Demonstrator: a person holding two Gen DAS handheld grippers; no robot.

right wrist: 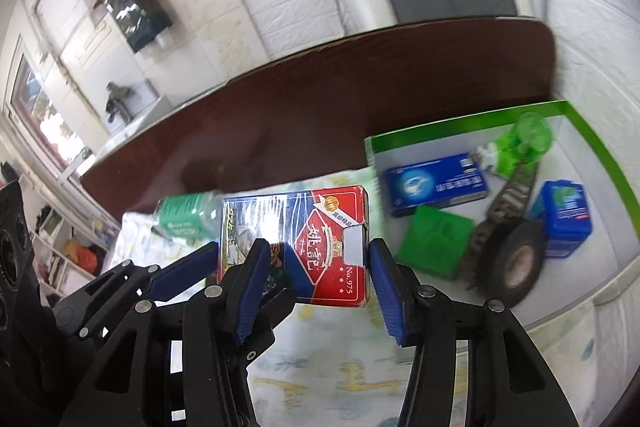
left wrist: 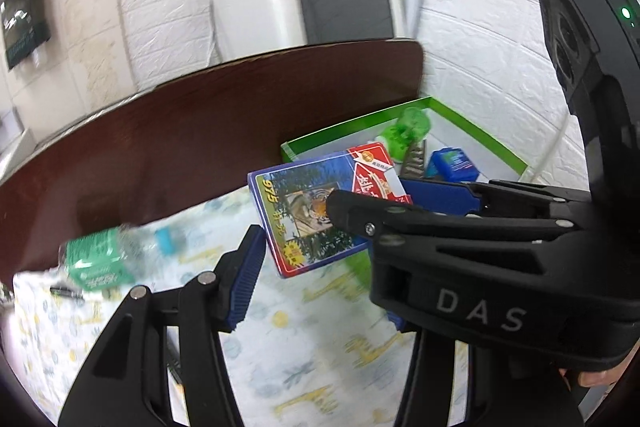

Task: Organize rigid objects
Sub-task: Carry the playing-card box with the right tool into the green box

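inside green tray: blue box, tape roll, green toy.

Old monitor – dark headboard – patterned sheet.

My left gripper and right gripper meet at centre frame, both angled downward, blue pads clamped on one shared card box.
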